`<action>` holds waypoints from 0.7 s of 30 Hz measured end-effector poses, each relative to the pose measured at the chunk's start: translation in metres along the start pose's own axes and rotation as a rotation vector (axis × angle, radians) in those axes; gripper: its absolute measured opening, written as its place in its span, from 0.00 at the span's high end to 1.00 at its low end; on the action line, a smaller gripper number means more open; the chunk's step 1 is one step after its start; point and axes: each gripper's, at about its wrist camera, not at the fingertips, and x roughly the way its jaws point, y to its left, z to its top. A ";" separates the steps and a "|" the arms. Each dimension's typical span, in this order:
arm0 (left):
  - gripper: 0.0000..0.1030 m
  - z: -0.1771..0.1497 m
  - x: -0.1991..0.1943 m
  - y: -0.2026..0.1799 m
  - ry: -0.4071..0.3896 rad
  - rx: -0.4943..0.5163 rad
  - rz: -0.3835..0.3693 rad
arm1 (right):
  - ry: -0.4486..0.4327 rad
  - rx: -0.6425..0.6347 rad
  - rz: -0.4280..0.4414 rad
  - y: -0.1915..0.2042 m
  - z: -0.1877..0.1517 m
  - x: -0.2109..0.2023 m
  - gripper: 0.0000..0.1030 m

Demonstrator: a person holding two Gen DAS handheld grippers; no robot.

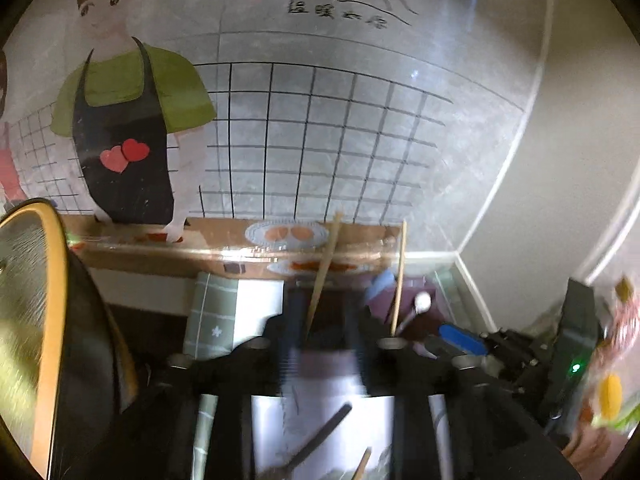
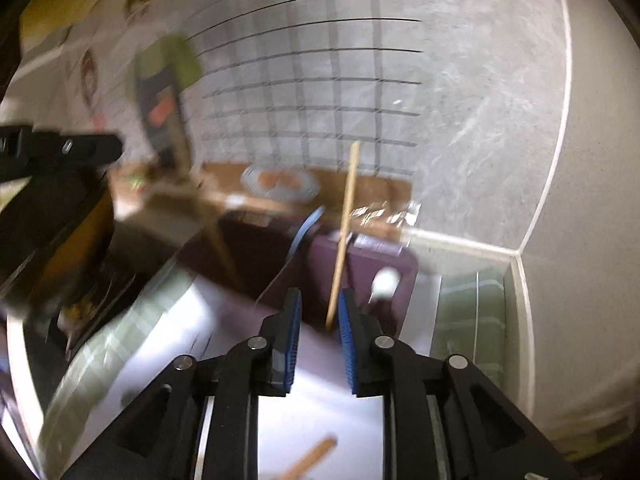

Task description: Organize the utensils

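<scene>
The right gripper [image 2: 318, 314] tilts forward and down over the white table [image 2: 320, 412], its blue-padded jaws apart. One wooden chopstick [image 2: 343, 236] stands upright in the gap, close against the right-hand pad; whether it touches the pad cannot be told. Its lower end sits near the edge of a purple container [image 2: 380, 256] just beyond the fingertips, where a white-tipped utensil [image 2: 385, 282] also stands.

The left gripper [image 1: 320, 340] is likewise pitched downward, its fingers blurred; its jaws stand apart around a second chopstick [image 1: 323, 272] that leans slightly right and seems free of both pads. A dark-handled utensil [image 1: 320, 436] lies on the table beneath it. Further right the other chopstick [image 1: 399, 276] rises from the purple container [image 1: 380, 304]. Behind everything, a wall with a cartoon decal [image 1: 120, 120] and grid lines.
</scene>
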 end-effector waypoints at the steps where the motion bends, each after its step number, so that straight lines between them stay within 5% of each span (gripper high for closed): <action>1: 0.48 -0.007 -0.005 -0.002 -0.005 0.017 0.012 | 0.025 -0.023 0.008 0.006 -0.007 -0.006 0.71; 6: 0.47 -0.054 -0.016 -0.006 0.060 0.089 0.009 | 0.157 -0.096 0.090 0.035 -0.046 -0.031 0.65; 14: 0.47 -0.145 0.004 0.007 0.282 0.105 -0.003 | 0.293 -0.192 0.129 0.076 -0.098 -0.040 0.65; 21: 0.47 -0.190 0.015 -0.004 0.410 0.165 -0.049 | 0.395 -0.204 0.225 0.091 -0.133 -0.043 0.65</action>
